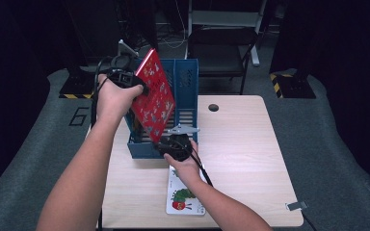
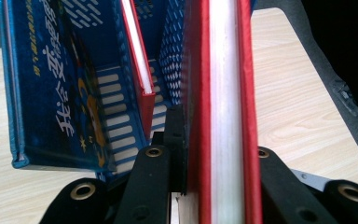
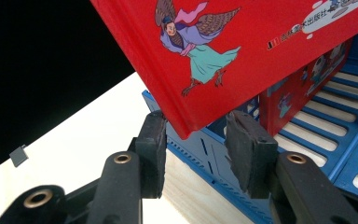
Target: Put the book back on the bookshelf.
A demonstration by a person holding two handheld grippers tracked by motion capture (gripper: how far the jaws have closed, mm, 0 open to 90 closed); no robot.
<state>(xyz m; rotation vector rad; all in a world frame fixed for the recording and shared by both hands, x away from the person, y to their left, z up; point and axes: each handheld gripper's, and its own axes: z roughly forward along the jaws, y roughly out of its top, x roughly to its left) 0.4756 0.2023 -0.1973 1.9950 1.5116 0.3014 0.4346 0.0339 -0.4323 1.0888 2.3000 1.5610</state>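
A red picture book (image 1: 154, 96) hangs tilted over the blue file rack (image 1: 185, 79). My left gripper (image 1: 142, 88) is shut on its upper edge. In the left gripper view the jaws (image 2: 216, 140) press both covers of the red book (image 2: 223, 93), with its white page edge between them. My right gripper (image 1: 166, 141) sits at the rack's front wall, open. In the right gripper view the red book's (image 3: 242, 51) lower corner dips between the two pads (image 3: 151, 149) without touching them. The rack (image 2: 168, 60) also holds a blue book (image 2: 51, 93) and another red book (image 2: 140, 70).
A white caterpillar book (image 1: 185, 195) lies flat at the front of the wooden table (image 1: 241, 159), under my right forearm. The table has a cable hole (image 1: 213, 107) and a small clip (image 1: 296, 206) at its front right corner. A dark chair (image 1: 221, 48) stands behind.
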